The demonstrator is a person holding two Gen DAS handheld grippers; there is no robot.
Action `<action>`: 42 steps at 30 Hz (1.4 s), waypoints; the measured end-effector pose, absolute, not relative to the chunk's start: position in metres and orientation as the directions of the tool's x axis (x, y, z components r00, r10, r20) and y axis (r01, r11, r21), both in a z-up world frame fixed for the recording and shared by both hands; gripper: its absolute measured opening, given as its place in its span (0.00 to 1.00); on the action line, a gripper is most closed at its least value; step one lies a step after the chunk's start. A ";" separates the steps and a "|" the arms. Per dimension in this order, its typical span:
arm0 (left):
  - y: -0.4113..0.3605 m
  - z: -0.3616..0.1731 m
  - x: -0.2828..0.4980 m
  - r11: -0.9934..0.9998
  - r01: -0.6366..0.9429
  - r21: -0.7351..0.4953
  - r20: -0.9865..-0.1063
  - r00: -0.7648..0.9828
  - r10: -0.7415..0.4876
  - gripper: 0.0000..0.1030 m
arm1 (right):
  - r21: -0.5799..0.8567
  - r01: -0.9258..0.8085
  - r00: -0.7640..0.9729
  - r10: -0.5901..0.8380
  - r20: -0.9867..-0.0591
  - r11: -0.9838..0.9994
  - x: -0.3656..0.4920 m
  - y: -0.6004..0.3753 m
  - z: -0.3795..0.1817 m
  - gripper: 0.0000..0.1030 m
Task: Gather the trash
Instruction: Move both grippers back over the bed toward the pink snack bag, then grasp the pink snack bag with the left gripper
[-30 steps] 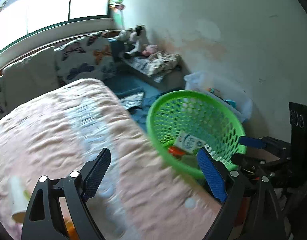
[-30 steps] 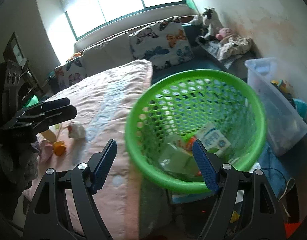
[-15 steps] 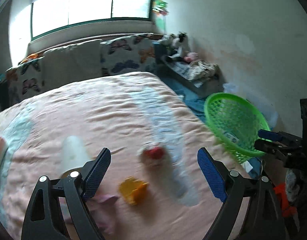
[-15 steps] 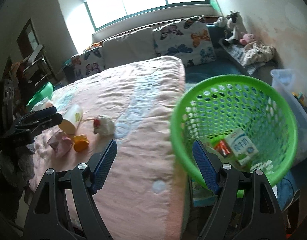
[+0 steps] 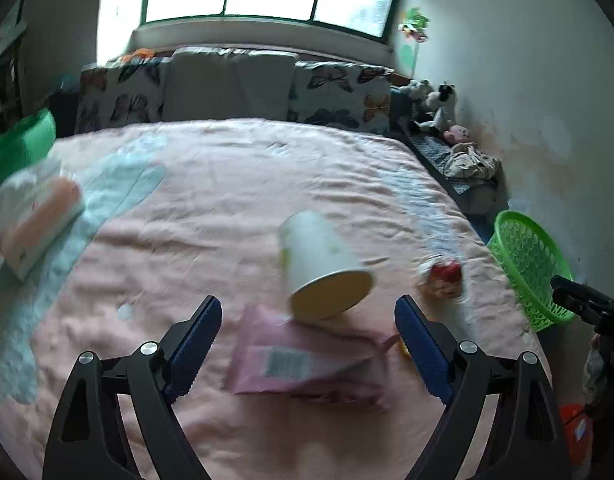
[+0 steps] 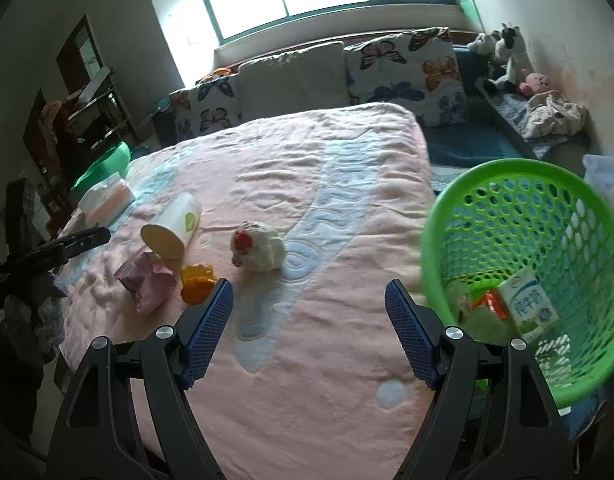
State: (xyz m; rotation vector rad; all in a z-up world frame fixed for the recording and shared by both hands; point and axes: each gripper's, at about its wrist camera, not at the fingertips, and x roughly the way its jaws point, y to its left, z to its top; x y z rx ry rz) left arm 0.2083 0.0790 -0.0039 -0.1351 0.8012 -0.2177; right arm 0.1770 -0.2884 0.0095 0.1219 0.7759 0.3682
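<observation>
Trash is lying scattered on the pink bedspread [image 6: 307,184]: a white paper cup [image 5: 321,266] is resting on its side with its open mouth facing the near edge, and its rim is overlapping a pink plastic wrapper [image 5: 303,364] that is lying flat just in front of it. To the right of the cup a crumpled white wad with a red patch [image 5: 443,276] is sitting on the quilt, and an orange scrap [image 6: 197,278] is lying between the wrapper and that wad. The left gripper [image 5: 307,340] is hanging over the wrapper with its blue pads spread wide, nothing between them touching either pad. The right gripper [image 6: 307,322] is hovering above bare bedspread near the right edge of the bed, its jaws likewise released and empty. A green plastic basket [image 6: 507,184] is standing just off the right side of the bed, tilted toward the right camera; inside it a white milk carton [image 6: 525,304] and a small orange-red packet [image 6: 489,304] are lying against the mesh. At the far left of the bed a tissue pack [image 6: 107,196] is resting, and butterfly-print cushions [image 6: 403,68] are lining the far end under the window.
</observation>
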 end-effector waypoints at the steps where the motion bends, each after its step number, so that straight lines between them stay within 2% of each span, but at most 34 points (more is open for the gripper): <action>1: 0.085 -0.008 0.210 0.967 0.136 -0.216 -0.703 0.666 -0.251 0.83 | 0.240 -0.284 0.650 0.371 -0.664 0.928 0.178 -0.285 0.008 0.76; 5: 0.108 -0.025 0.213 0.953 0.122 -0.276 -0.722 0.629 -0.289 0.83 | 0.240 -0.300 0.636 0.380 -0.672 0.924 0.182 -0.273 0.005 0.76; 15: 0.114 -0.054 0.220 0.933 0.166 -0.319 -0.746 0.564 -0.355 0.73 | 0.230 -0.333 0.612 0.395 -0.685 0.914 0.193 -0.248 0.002 0.76; 21: 0.114 -0.063 0.224 0.925 0.182 -0.334 -0.755 0.535 -0.378 0.71 | 0.225 -0.344 0.601 0.398 -0.693 0.911 0.197 -0.239 -0.001 0.76; 22: 0.113 -0.064 0.224 0.922 0.188 -0.338 -0.756 0.528 -0.385 0.66 | 0.225 -0.347 0.598 0.399 -0.695 0.911 0.199 -0.237 -0.002 0.76; 30: 0.112 -0.071 0.223 0.903 0.199 -0.381 -0.749 0.507 -0.427 0.54 | 0.231 -0.363 0.578 0.413 -0.704 0.903 0.207 -0.224 -0.009 0.76; 35: 0.109 -0.069 0.218 0.900 0.202 -0.387 -0.740 0.514 -0.434 0.42 | 0.225 -0.382 0.564 0.419 -0.711 0.897 0.209 -0.212 -0.015 0.76; 40: 0.109 -0.066 0.213 0.902 0.185 -0.390 -0.737 0.524 -0.426 0.23 | 0.213 -0.394 0.552 0.416 -0.723 0.894 0.212 -0.200 -0.023 0.75; 42: 0.109 -0.064 0.209 0.903 0.181 -0.390 -0.735 0.530 -0.423 0.15 | 0.206 -0.409 0.544 0.419 -0.727 0.889 0.211 -0.194 -0.026 0.72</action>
